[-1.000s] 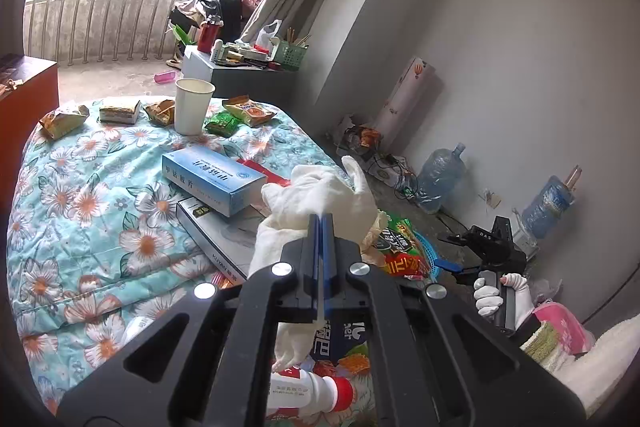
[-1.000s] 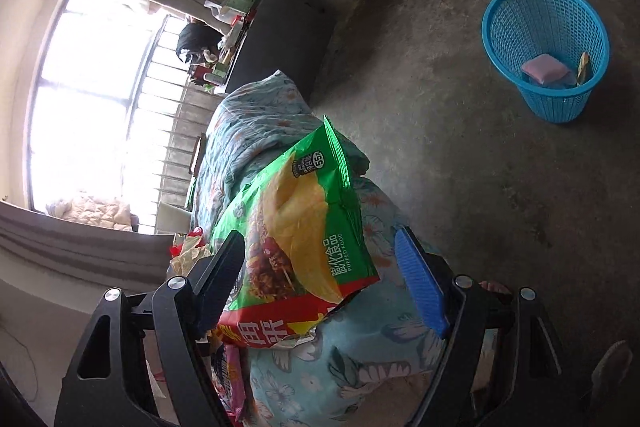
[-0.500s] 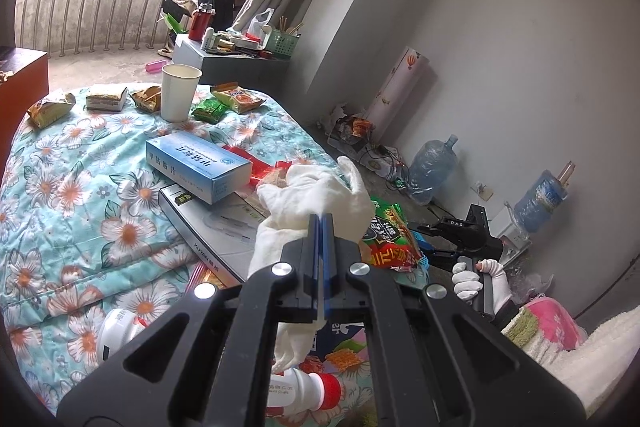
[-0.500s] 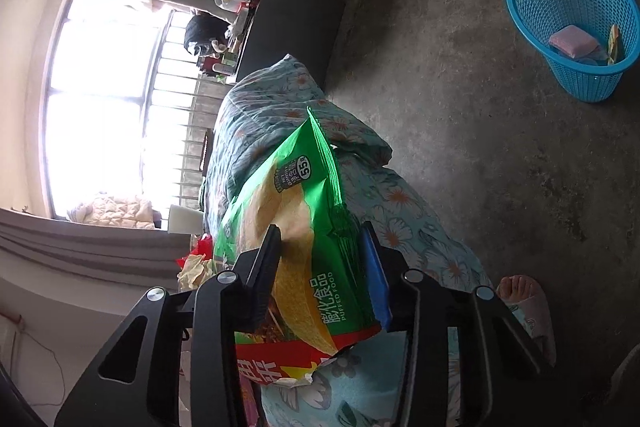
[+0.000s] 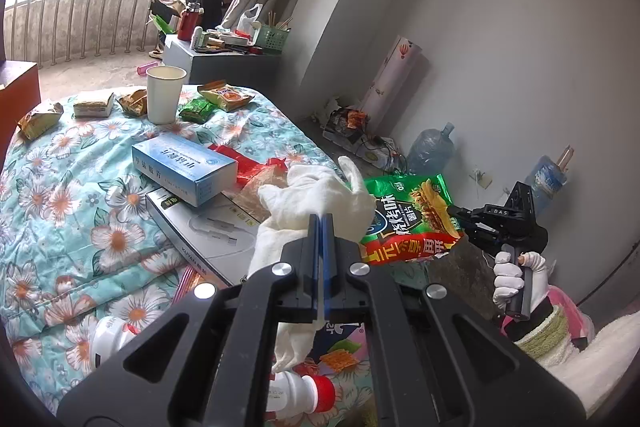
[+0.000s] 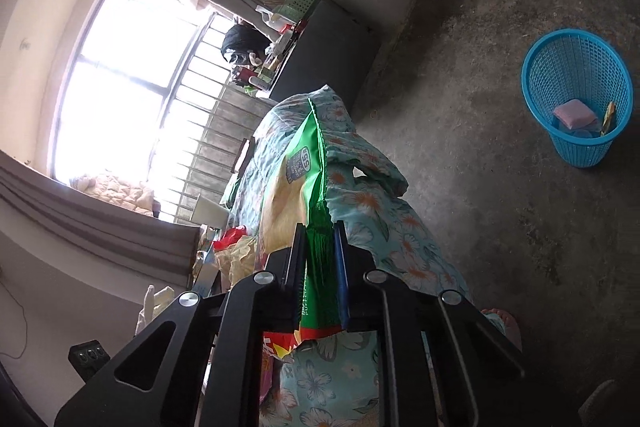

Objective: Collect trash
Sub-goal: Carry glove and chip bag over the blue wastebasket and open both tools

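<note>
- Trash is the matter here, and the piece in hand is a green crinkly chip bag (image 6: 316, 227) with a red bottom band, clamped between the pads of the right hand-held gripper (image 6: 320, 267), whose jaws have just been closing on it; it hangs lifted off the flowered blue bed quilt (image 5: 60, 211).
- Left hand-held gripper (image 5: 320, 239) is fully closed on a crumpled white cloth glove (image 5: 316, 199), held over the quilt.
- Blue plastic mesh basket (image 6: 576, 99) stands on the concrete floor well apart from the bed; inside it lie a pink flat pack and a small yellowish wrapper, so some collecting looks already done.
- Much seems left: beyond the glove on the quilt sit a white paper cup (image 5: 164, 99), several small snack packets (image 5: 226, 95) beside the cup, a red wrapper (image 5: 240, 167), a blue-and-white carton (image 5: 184, 171) and a grey flat box (image 5: 200, 227) under the carton.
- Nearer than the glove lie a white bottle with a red cap (image 5: 300, 391) and another printed packet; whether the boxes count as trash I cannot tell.
- Judged so, the task is at an early-to-middle point, with the bag not yet in the basket.
</note>
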A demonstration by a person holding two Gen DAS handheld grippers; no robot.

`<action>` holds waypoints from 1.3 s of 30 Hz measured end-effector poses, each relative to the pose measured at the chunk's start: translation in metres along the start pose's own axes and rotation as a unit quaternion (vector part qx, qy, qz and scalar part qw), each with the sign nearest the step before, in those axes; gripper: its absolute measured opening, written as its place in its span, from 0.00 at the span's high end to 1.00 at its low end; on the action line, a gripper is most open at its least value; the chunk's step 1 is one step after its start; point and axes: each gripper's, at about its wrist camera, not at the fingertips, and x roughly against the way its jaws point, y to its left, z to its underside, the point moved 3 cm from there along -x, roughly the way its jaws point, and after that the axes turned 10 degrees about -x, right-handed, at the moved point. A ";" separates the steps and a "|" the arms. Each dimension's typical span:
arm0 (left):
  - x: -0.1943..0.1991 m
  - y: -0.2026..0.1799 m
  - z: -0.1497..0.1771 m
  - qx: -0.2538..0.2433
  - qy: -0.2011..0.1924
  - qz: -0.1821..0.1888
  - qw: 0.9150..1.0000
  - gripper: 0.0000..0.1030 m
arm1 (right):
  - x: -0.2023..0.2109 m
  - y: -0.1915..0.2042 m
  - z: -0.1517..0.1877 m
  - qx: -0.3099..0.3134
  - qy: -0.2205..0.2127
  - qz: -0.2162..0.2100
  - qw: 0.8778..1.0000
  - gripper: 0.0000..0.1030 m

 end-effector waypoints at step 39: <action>-0.161 -0.210 -0.093 -0.143 0.077 0.165 0.973 1.00 | 0.206 -0.082 -0.037 -0.045 -0.275 0.011 0.960 0.87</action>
